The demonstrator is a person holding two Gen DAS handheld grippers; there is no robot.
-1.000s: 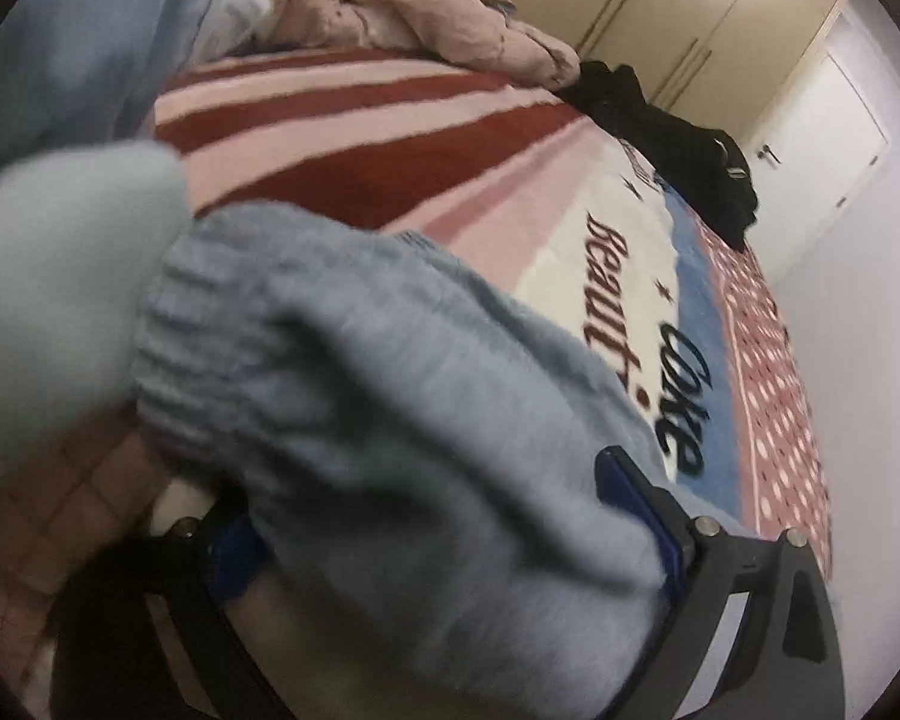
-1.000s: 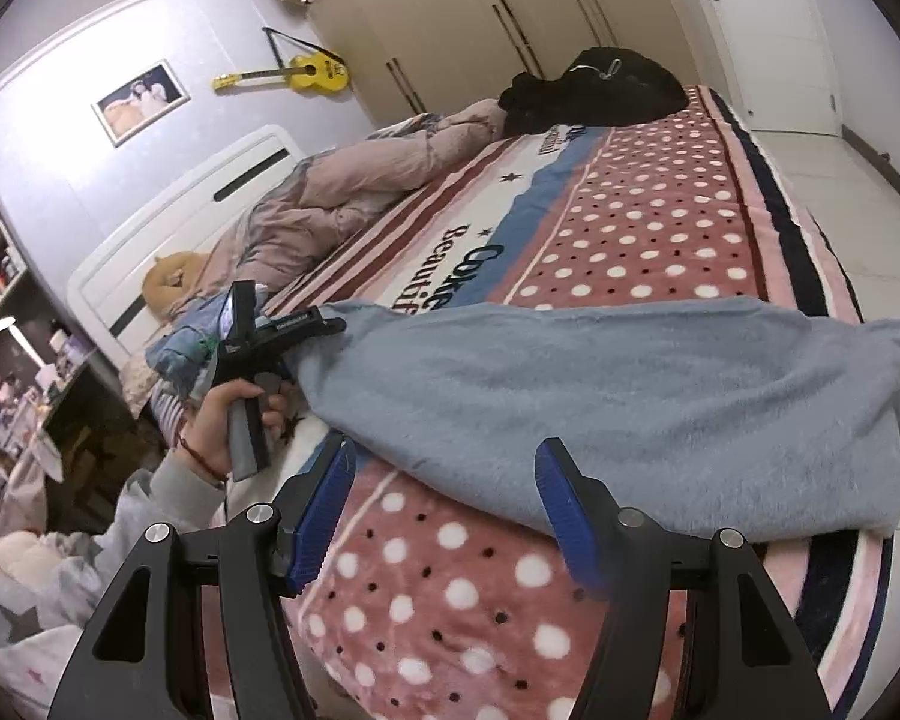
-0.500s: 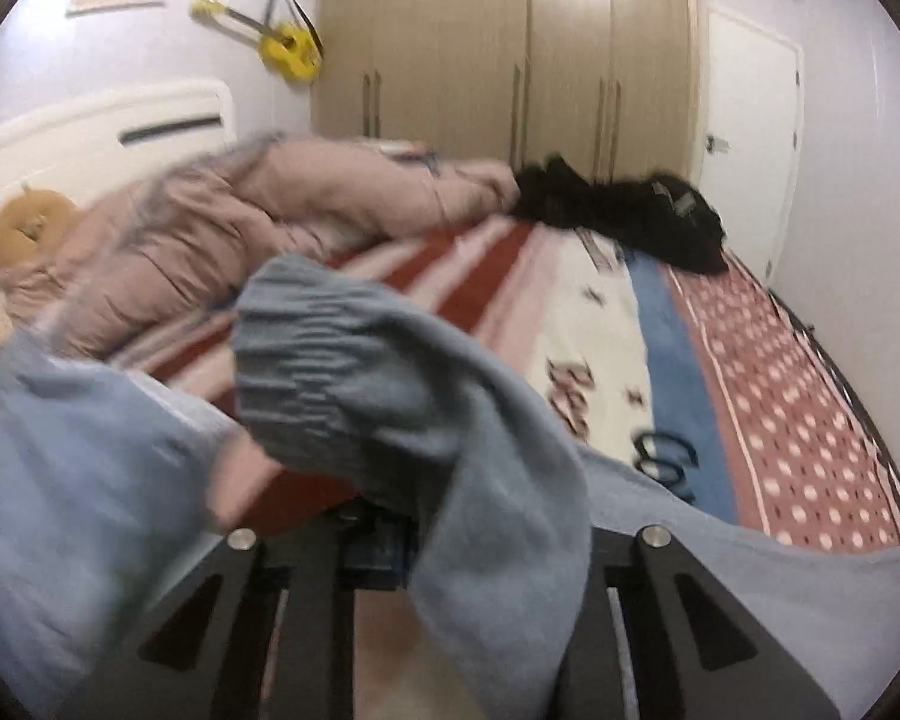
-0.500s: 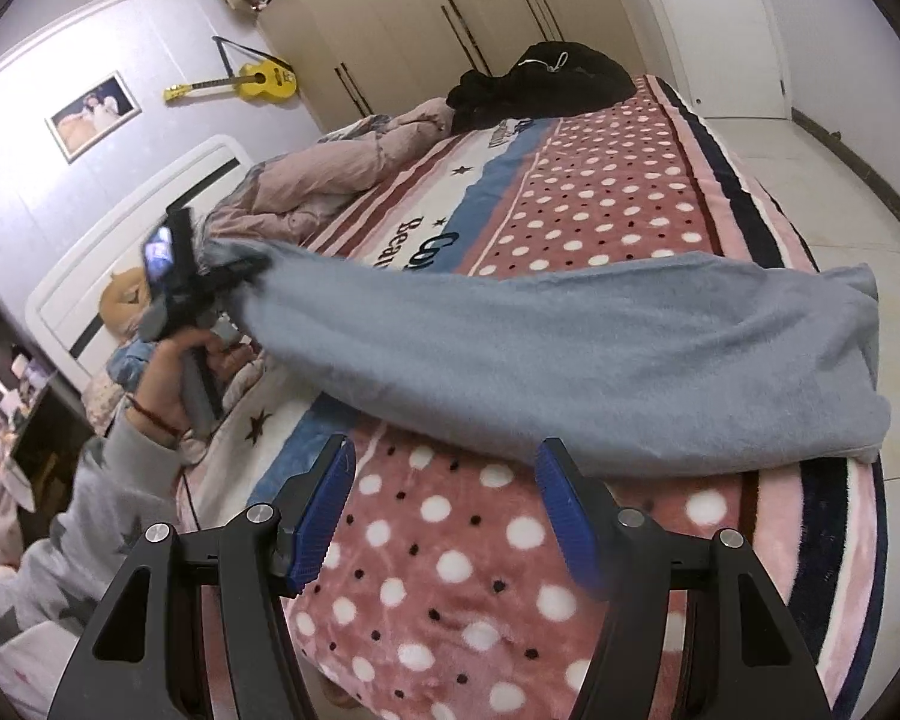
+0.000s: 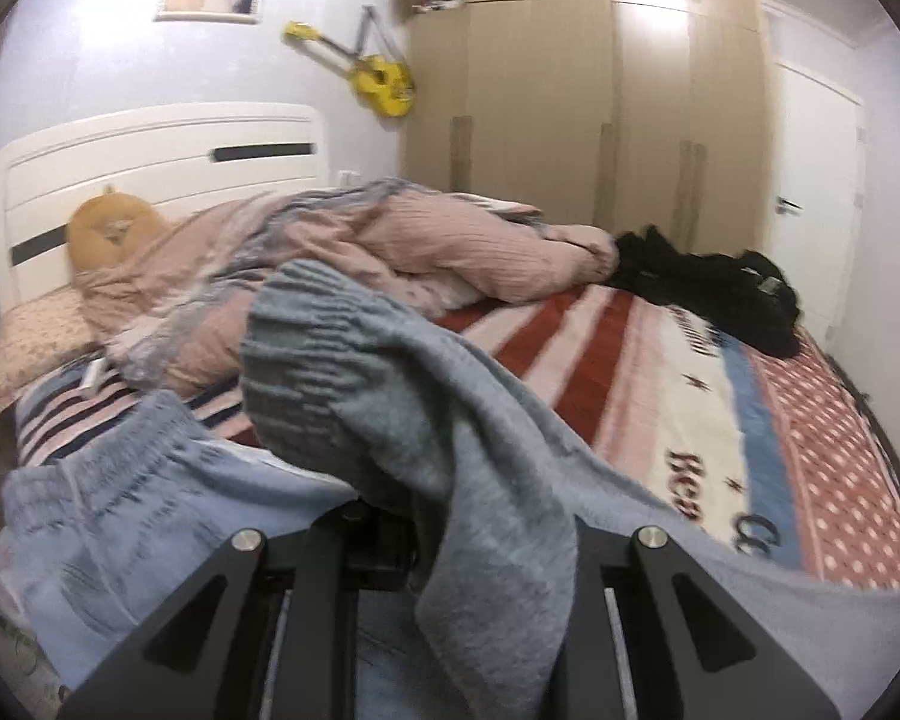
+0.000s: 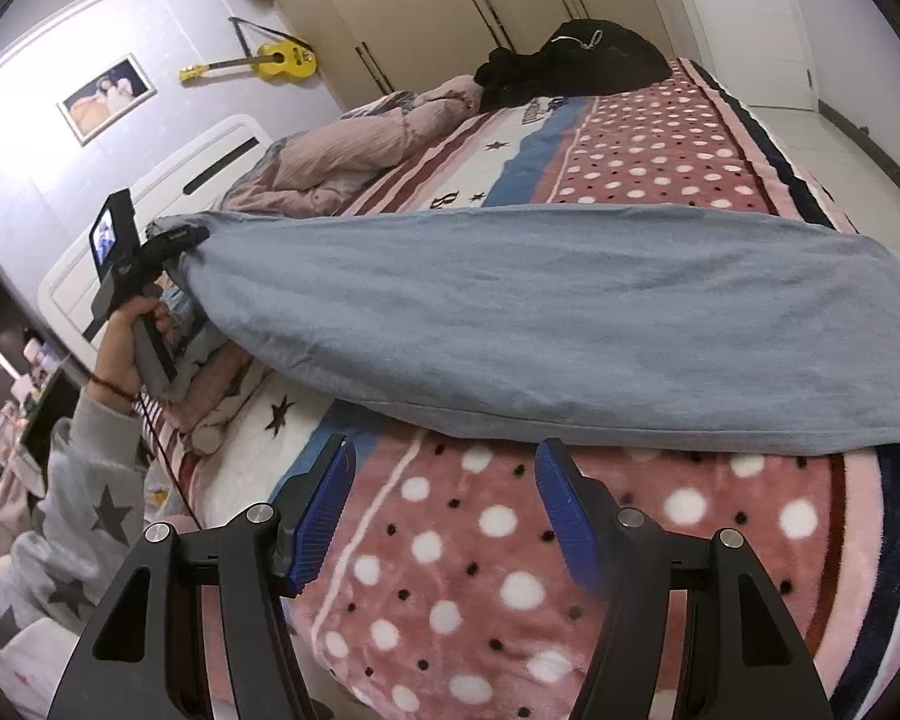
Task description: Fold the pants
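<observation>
Grey-blue pants stretch across the patterned bed cover; their right end lies flat near the bed's edge. My left gripper is shut on their left end and holds it up above the bed. In the left wrist view the ribbed band of the pants drapes over my left gripper and hides its fingertips. My right gripper hovers open over the dotted cover just in front of the pants' near edge, with nothing between its blue pads.
A crumpled pink quilt and a heap of black clothes lie at the far side of the bed. A lighter blue garment lies at the left by the pillow end. The person's hand and star-patterned sleeve are at the left.
The left gripper's jaws closed on the pants' end and it rose, lifting that end off the bed and tilting up toward the headboard. The right gripper stayed open and shifted only slightly.
</observation>
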